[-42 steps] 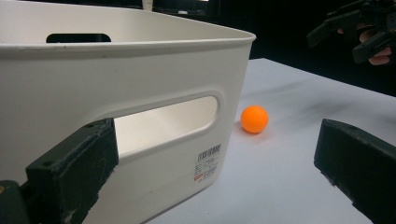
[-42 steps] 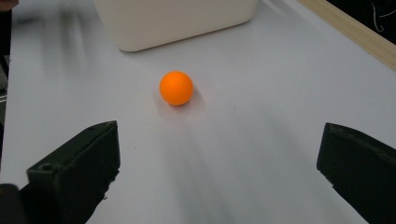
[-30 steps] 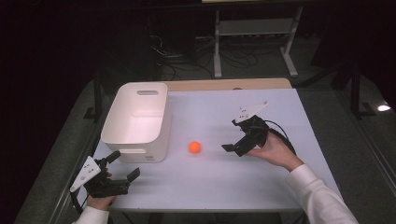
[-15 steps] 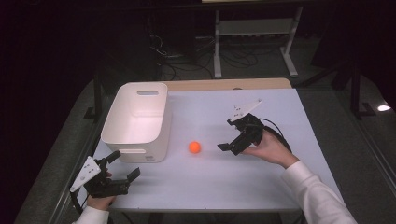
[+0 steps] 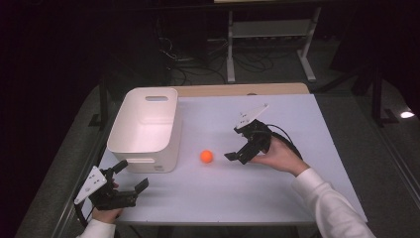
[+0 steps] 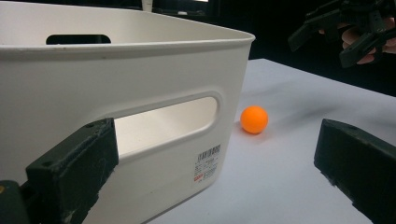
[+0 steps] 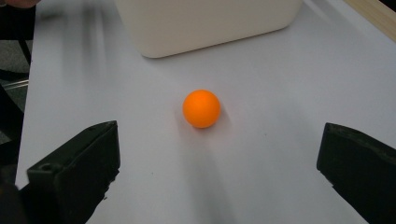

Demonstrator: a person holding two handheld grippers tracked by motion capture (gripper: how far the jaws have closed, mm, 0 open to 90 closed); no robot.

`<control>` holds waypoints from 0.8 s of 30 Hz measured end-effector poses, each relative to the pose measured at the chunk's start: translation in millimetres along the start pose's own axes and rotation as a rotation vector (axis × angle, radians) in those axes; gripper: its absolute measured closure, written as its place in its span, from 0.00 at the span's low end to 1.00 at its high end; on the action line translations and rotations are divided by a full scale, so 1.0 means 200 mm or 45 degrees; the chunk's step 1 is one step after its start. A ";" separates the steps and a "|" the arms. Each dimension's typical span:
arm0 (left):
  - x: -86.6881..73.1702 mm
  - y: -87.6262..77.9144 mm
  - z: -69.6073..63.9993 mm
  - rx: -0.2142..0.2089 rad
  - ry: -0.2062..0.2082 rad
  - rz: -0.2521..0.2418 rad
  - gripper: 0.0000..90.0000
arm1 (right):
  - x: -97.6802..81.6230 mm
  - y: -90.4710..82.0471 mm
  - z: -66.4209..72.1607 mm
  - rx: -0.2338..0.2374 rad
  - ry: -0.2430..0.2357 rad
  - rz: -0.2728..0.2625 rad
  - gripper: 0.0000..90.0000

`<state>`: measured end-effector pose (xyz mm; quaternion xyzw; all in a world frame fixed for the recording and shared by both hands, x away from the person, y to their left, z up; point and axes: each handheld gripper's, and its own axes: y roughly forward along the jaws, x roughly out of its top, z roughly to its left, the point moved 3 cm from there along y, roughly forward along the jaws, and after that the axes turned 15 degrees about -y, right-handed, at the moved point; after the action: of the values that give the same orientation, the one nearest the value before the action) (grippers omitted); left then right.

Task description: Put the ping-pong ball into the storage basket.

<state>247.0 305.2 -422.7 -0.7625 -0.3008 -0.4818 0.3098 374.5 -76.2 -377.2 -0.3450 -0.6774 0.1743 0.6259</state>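
A small orange ball (image 5: pixel 206 156) lies on the white table, just right of a white plastic bin (image 5: pixel 146 130). My right gripper (image 5: pixel 234 145) hovers open a short way to the ball's right, jaws pointing at it; in the right gripper view the ball (image 7: pixel 201 108) sits ahead of and between the wide-spread jaws, with the bin (image 7: pixel 205 23) behind it. At the table's near left corner my left gripper (image 5: pixel 132 175) is open and holds nothing. Its view faces the bin's handle wall (image 6: pixel 140 70), with the ball (image 6: pixel 254 119) beyond the corner and the right gripper (image 6: pixel 338 35) farther off.
The bin is empty, with handle slots in its end walls. The table (image 5: pixel 297 114) has a wooden strip along its far edge. Behind it stand a metal rack and floor cables in the dark.
My right gripper has moved left and slightly nearer, closing the distance to the ball. The left gripper, the ball and the bin have not moved.
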 end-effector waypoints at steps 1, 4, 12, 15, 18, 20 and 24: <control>0.00 0.00 0.00 0.000 -0.002 0.001 0.00 | 0.00 0.00 0.00 -0.002 -0.005 0.004 0.00; 0.00 0.00 0.00 0.000 0.000 0.001 0.00 | 0.01 0.02 -0.01 0.006 -0.003 -0.004 0.00; 0.00 0.00 0.00 -0.001 -0.001 0.000 0.00 | 0.04 0.06 -0.03 0.017 0.001 -0.008 0.00; 0.00 0.00 0.00 0.000 0.002 0.000 0.00 | 0.04 0.06 -0.03 0.017 -0.006 -0.001 0.00; 0.00 0.00 0.00 0.000 0.003 -0.001 0.00 | 0.04 0.08 -0.04 0.012 0.000 0.002 0.00; 0.00 0.00 0.00 0.000 0.002 -0.001 0.00 | 0.04 0.08 -0.05 0.012 0.005 0.002 0.00; 0.00 0.00 0.00 0.002 0.002 0.001 0.00 | 0.04 0.11 -0.07 0.018 0.008 0.001 0.00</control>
<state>246.9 305.2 -422.9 -0.7621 -0.3005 -0.4819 0.3109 392.5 -59.0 -384.0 -0.3416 -0.6740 0.1783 0.6303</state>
